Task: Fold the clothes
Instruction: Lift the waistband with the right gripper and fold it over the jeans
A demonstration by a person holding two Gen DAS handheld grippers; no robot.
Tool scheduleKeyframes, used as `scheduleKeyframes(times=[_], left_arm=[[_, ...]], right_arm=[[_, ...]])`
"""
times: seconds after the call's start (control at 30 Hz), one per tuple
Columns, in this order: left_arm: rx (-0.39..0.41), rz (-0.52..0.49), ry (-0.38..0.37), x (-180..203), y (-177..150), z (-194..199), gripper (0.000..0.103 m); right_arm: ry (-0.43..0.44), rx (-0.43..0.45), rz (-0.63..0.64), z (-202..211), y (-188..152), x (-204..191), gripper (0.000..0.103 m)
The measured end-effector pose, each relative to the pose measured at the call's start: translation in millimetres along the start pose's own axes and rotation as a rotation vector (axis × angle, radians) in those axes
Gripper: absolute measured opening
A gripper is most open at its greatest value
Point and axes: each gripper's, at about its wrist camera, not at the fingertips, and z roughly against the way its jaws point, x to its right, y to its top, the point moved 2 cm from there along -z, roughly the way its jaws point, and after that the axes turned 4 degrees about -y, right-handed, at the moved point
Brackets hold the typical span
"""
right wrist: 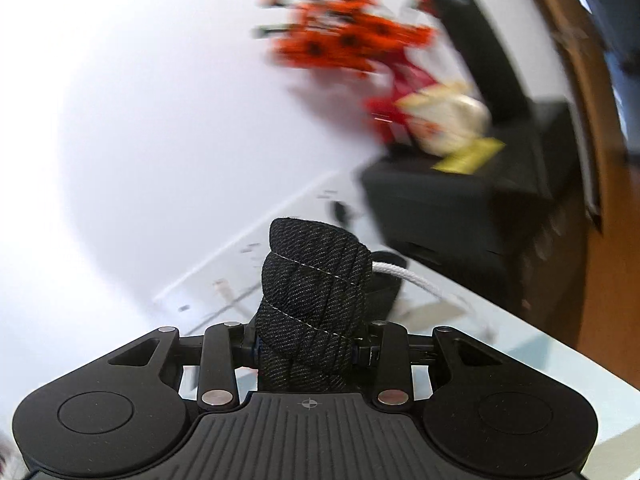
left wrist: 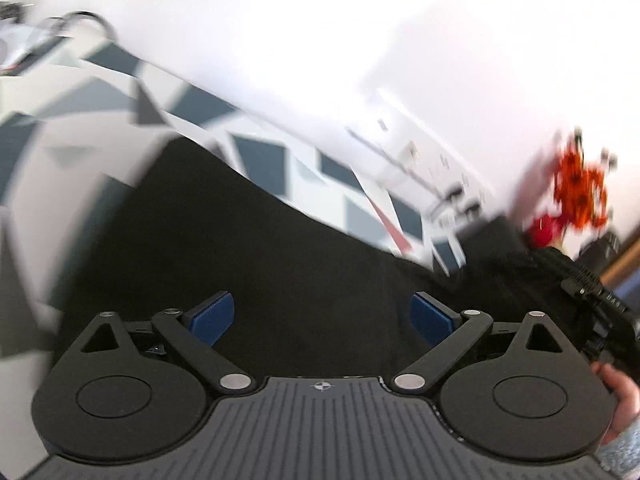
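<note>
1. Left gripper [left wrist: 322, 316]: blue pads [left wrist: 212, 318] spread wide with nothing between them; it hovers over the black garment [left wrist: 248, 248], which lies on a bed cover [left wrist: 100, 92] of grey, navy and white geometric shapes.
2. Right gripper [right wrist: 306, 350]: jaws pinch a bunched, twisted fold of dark twill cloth [right wrist: 312, 276], with pale stitching lines and a white drawstring [right wrist: 400, 272] trailing to the right.
3. Background: a white wall, blurred orange flowers [right wrist: 344, 40] and a black cabinet [right wrist: 460, 200]; both views are smeared.
4. Risk: only one hand holds cloth, in a thick wad, so it may slip or untwist, probably dragging the garment askew.
5. Risk: the loose drawstring could snag between the jaws at the next grasp.
</note>
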Motion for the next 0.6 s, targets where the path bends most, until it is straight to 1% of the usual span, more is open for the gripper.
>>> scheduleKeyframes(times=[0.07,0.13,0.2,0.27,0.37,0.43,0.47,0.5,0.53,0.57,0.6], left_arm=[[0.03,0.026,0.002,-27,9,24,0.098],[0.049,0.036,0.016,-52,12,46,0.099],[0.058,0.036,0.038,-73,10,63,0.099],[0.059,0.026,0.065,-92,9,78,0.099],[0.048,0.015,0.091,-113,6,94,0.099],[0.039,0.032,0.1,-127,7,100,0.099],[0.037,0.046,0.1,-132,8,102,0.099],[0.035,0.06,0.096,-137,9,104,0.099],[0.034,0.071,0.091,-141,10,107,0.099],[0.032,0.078,0.087,-145,11,109,0.099],[0.026,0.074,0.085,-146,11,110,0.1]], right_arm=[[0.038,0.005,0.071,2,-8,-43,0.033],[0.086,0.002,0.142,3,-20,-87,0.033],[0.142,-0.013,0.23,4,-41,-131,0.033],[0.208,-0.049,0.327,4,-70,-173,0.033],[0.307,-0.179,0.496,-4,-133,-223,0.033],[0.354,-0.328,0.614,-13,-182,-245,0.033],[0.363,-0.414,0.659,-18,-205,-251,0.034],[0.365,-0.47,0.711,-21,-225,-255,0.034],[0.364,-0.499,0.774,-20,-244,-258,0.035],[0.361,-0.495,0.837,-18,-256,-261,0.037],[0.353,-0.47,0.894,-13,-262,-265,0.039]])
